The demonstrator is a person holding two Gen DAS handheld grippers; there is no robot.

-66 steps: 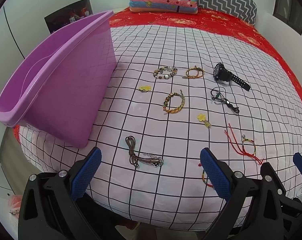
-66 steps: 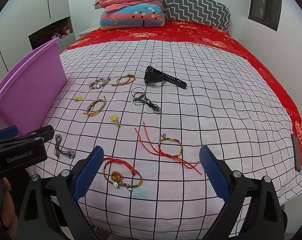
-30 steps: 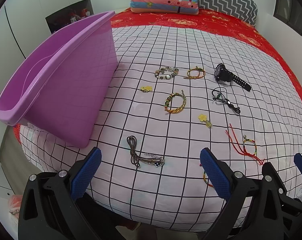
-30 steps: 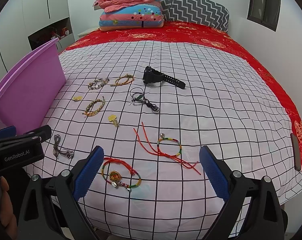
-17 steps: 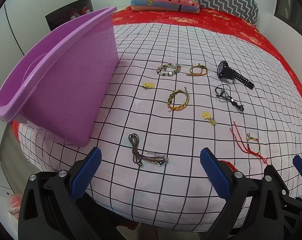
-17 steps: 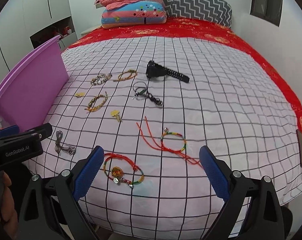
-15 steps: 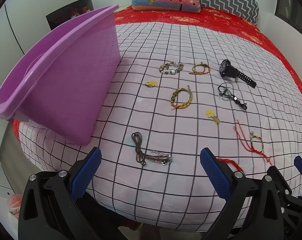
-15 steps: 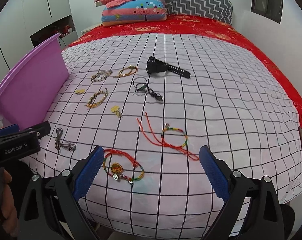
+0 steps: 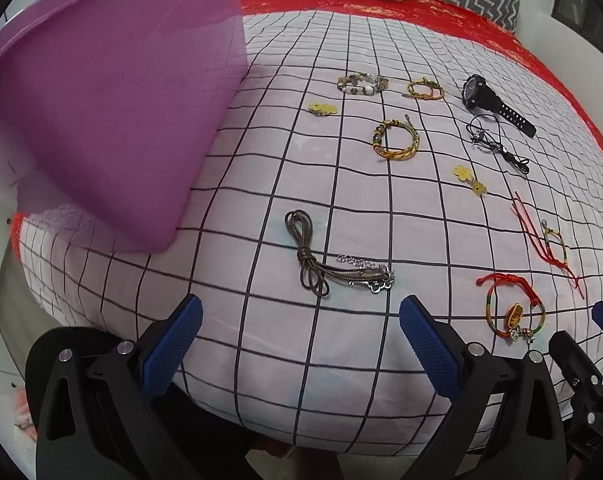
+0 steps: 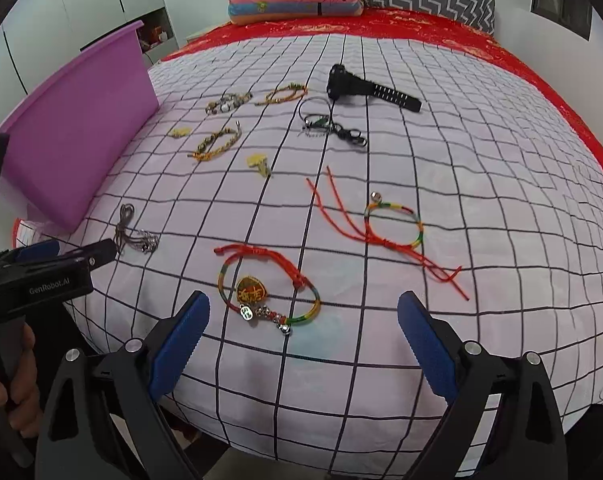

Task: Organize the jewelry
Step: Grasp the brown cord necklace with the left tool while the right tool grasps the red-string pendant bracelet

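Checked bedding (image 9: pixel 381 208) carries scattered jewelry beside a purple tub (image 9: pixel 113 120). Both grippers, left (image 9: pixel 299 332) and right (image 10: pixel 301 330), hover spread and empty. Best lower squarely over the brown cord necklace (image 9: pixel 329 266) and the red charm bracelet (image 10: pixel 267 284), pinching cord, not cloth.

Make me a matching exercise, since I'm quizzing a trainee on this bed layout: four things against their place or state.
Things:
1. black watch
2. purple tub
3. brown cord necklace
4. right tool

Places or states:
A. at the bed's left edge
B. open, above the red charm bracelet
C. farthest piece, toward the pillows
D. just ahead of the left tool

Pairs: 1-C, 2-A, 3-D, 4-B
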